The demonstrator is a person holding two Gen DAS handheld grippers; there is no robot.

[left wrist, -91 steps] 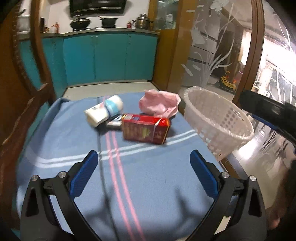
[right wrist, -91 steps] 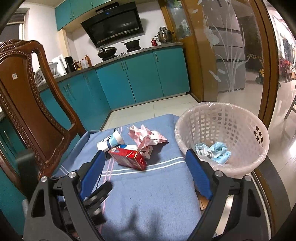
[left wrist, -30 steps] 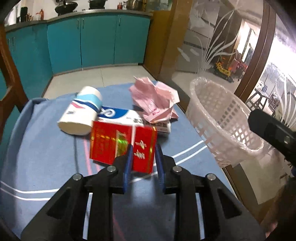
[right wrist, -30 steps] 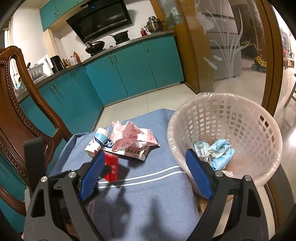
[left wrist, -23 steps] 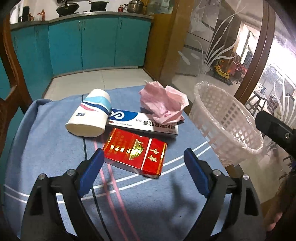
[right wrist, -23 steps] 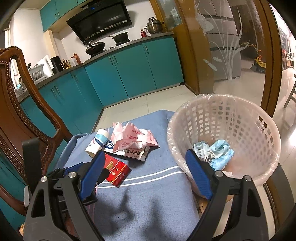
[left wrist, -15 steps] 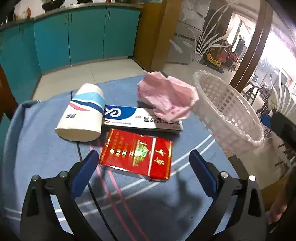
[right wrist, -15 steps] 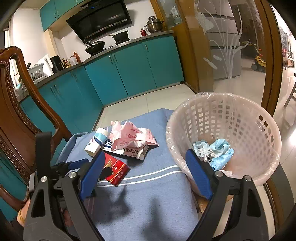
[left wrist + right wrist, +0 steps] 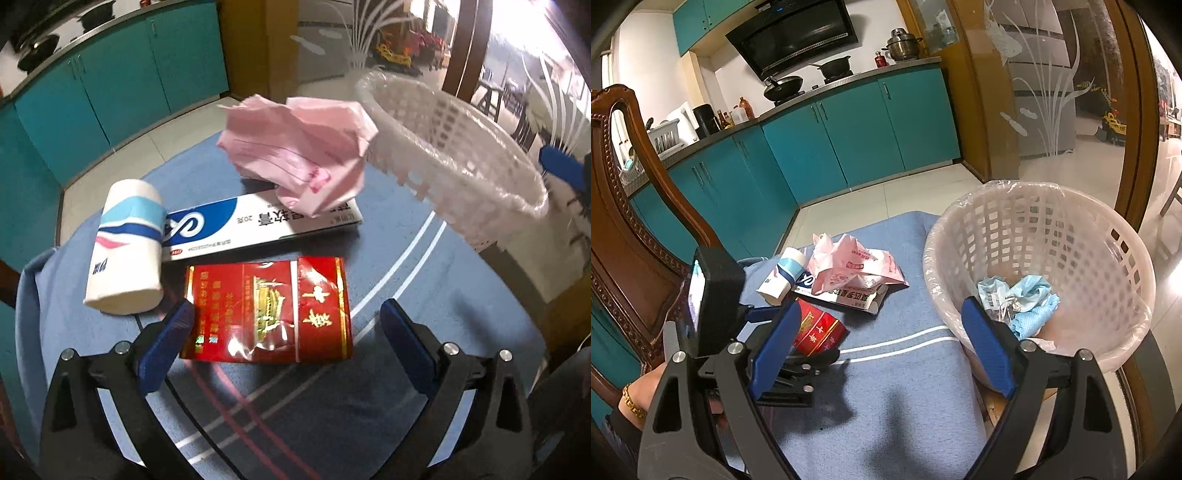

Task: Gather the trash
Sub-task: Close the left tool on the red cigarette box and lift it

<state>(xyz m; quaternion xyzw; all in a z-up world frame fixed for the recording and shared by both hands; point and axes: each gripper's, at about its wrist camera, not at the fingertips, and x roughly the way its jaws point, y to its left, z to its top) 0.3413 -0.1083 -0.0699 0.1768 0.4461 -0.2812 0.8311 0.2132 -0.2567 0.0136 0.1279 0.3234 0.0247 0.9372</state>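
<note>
left claw [image 9: 282, 341] wide, fingers either side of red pack [image 9: 267, 308], near edge between them | white box [image 9: 258, 227], cup [image 9: 125, 245], pink wrapper [image 9: 299, 170] just beyond | basket [image 9: 458, 140] ahead-right | right claw [image 9: 882, 350] wide, holding nothing; basket [image 9: 1052, 236] ahead-right, blue trash [image 9: 1023, 295] inside

— What hems in the red packet [image 9: 267, 310]?
— A paper roll [image 9: 127, 243] to its left and a long white box [image 9: 258, 229] behind, topped by a crumpled pink wrapper [image 9: 299, 162]. Its flanks lie between the spread jaws of the left hand-held gripper [image 9: 284, 332].
— And toward the basket [image 9: 1082, 236]?
— Bare blue cloth [image 9: 905, 369] lies between; the right hand-held gripper [image 9: 882, 350] gapes over it.
</note>
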